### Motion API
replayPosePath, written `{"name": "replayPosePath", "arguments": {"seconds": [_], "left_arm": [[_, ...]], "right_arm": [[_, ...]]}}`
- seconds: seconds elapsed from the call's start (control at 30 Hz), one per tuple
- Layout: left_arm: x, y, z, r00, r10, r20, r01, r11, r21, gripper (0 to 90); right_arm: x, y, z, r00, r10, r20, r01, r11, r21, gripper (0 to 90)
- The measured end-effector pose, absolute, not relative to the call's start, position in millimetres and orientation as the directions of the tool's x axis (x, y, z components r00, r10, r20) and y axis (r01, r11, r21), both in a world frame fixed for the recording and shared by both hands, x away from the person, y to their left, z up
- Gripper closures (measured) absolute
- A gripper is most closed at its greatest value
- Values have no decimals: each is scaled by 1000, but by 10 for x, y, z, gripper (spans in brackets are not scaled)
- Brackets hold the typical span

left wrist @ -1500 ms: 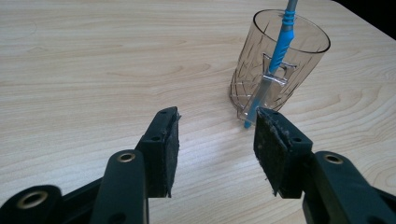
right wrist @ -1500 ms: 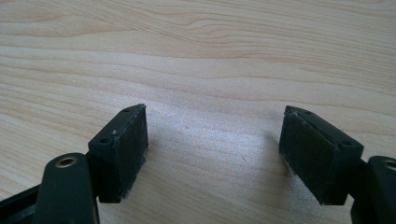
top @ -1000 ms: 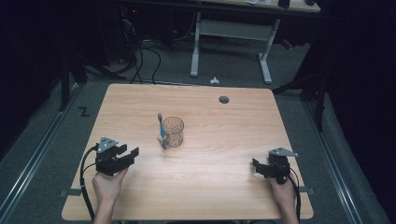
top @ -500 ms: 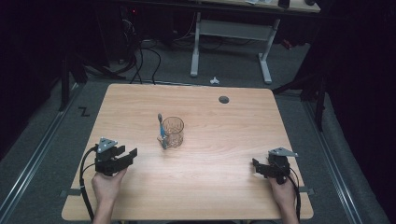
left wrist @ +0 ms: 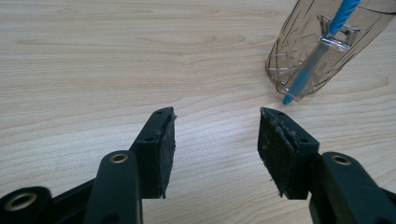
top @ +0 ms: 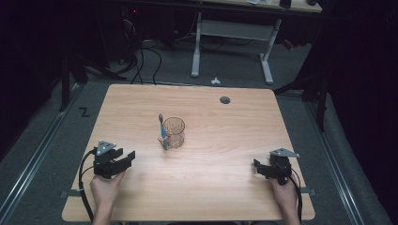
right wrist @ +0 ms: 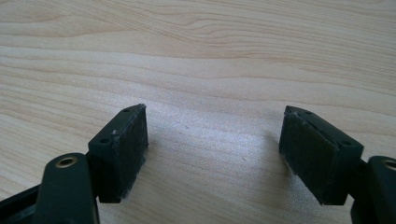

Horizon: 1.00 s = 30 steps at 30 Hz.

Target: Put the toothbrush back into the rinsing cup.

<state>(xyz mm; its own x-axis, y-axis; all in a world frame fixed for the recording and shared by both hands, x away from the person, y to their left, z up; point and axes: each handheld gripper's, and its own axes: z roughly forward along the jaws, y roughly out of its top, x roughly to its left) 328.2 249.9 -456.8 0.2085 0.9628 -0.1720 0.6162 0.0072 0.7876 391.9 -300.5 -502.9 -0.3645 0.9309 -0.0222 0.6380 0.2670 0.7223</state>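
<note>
A: Anything different from a second ago?

B: Hardly. The left tool and the right tool sit where they sat, low over the near edge of the counter, and the glass hasn't shifted. So I'd judge the reach hasn't begun.

A: How do the tools stand?

B: Both with jaws apart and nothing between them. In the left gripper view the pads frame bare wood; the right gripper view shows the same, its pads a little wider.

A: And the glass?

B: Ahead of the left tool and off to its right, well apart from it; farther still from the right tool. It's a clear cut-pattern tumbler standing upright.

A: What's in it?

B: I'd say nothing. A blue-handled thing, possibly a razor, seems to lean against its outer wall rather than stand inside, though through the glass that's hard to settle.
</note>
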Motion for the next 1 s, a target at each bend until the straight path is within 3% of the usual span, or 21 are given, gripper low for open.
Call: {"name": "replayPosePath", "arguments": {"seconds": [1.0], "left_arm": [[3396,2477,-4781,171,973,-152,644,7,765,470]], "right_arm": [[3919,-3005,-5029,-365,931,-23,637,267,723,242]]}}
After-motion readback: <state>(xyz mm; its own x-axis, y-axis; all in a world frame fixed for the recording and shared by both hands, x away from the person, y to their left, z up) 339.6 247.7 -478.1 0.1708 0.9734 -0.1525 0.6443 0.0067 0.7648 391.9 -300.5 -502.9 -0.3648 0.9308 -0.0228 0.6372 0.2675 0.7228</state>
